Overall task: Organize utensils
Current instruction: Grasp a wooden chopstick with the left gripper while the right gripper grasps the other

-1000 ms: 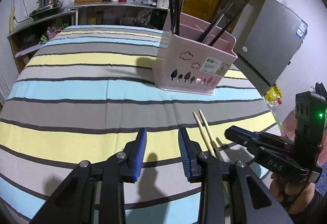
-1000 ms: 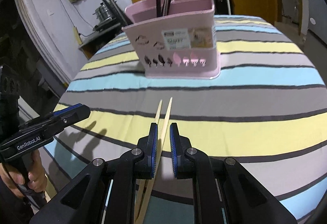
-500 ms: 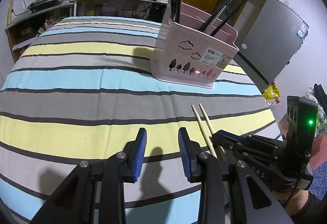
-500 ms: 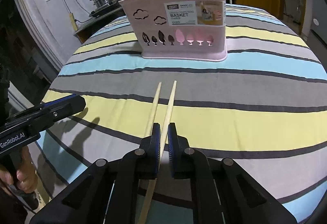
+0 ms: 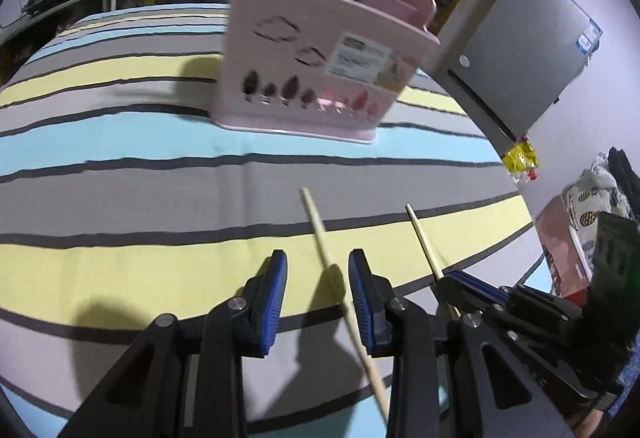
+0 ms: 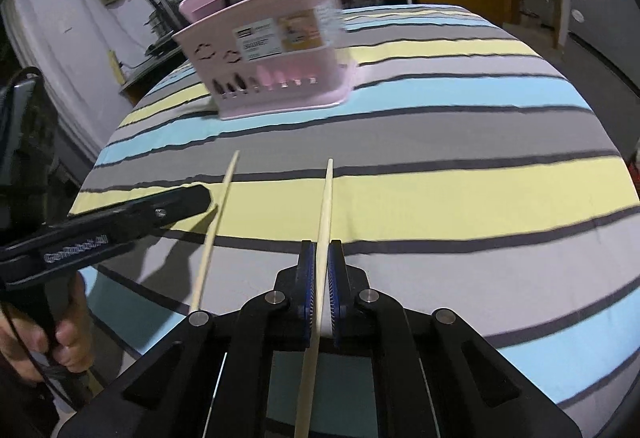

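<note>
Clamping one chopstick [image 6: 325, 214], my right gripper [image 6: 319, 278] shows its grip only in its own view. My left gripper [image 5: 318, 292] gapes over the other chopstick [image 5: 320, 234] lying on the striped cloth [image 5: 120, 166]; earlier they lay paired. The pink basket [image 5: 320, 70] is blurred.

Both grippers are made of black plastic with angular, triangular cut-outs in the frames. The left gripper [image 5: 318, 280] has two fingers with ribbed blue pads [image 5: 277, 292] on the inner faces and round silver screws at the joints. The right gripper [image 6: 319, 274] has the same blue pads and silver screws. Seen from the right wrist, the left gripper's side carries white lettering, blurred, near one small screw. A thin black cable runs beside the hand [image 6: 38, 342] below that lettering.
</note>
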`<action>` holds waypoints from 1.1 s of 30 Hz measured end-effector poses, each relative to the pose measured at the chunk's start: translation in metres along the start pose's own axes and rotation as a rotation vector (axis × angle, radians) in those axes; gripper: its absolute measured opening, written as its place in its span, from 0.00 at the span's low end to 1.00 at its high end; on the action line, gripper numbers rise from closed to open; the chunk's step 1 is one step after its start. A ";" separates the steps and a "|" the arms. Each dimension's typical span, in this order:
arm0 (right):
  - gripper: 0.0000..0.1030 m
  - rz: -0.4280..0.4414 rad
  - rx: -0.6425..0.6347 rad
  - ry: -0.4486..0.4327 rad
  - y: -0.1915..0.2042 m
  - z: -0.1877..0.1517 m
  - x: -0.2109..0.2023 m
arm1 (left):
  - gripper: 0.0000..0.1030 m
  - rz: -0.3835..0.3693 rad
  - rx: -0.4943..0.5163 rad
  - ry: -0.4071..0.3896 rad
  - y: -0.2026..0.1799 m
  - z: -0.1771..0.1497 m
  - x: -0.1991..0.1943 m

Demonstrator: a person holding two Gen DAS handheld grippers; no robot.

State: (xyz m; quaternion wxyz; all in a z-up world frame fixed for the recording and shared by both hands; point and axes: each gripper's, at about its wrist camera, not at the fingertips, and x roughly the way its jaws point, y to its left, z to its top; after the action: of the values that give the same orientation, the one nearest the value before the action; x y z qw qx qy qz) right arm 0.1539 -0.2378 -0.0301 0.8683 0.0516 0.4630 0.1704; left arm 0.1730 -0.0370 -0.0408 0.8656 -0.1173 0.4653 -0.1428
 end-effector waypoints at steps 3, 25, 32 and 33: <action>0.06 0.003 0.008 -0.002 0.000 -0.001 -0.001 | 0.29 0.049 0.036 -0.005 -0.011 0.000 0.008; 0.10 -0.021 -0.047 0.031 0.011 0.026 0.019 | 0.15 0.145 0.135 0.054 0.026 0.008 -0.009; 0.10 -0.032 -0.072 0.063 0.012 0.043 0.034 | 0.18 0.145 0.151 0.076 0.024 0.020 0.003; 0.10 -0.033 -0.077 0.068 0.012 0.044 0.035 | 0.18 0.147 0.159 0.081 0.023 0.021 0.004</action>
State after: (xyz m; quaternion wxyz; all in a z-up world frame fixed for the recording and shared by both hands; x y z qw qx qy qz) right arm 0.2055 -0.2112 -0.0297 0.8561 0.0046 0.4860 0.1754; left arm 0.1961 -0.0155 -0.0400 0.8609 -0.0081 0.4943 -0.1199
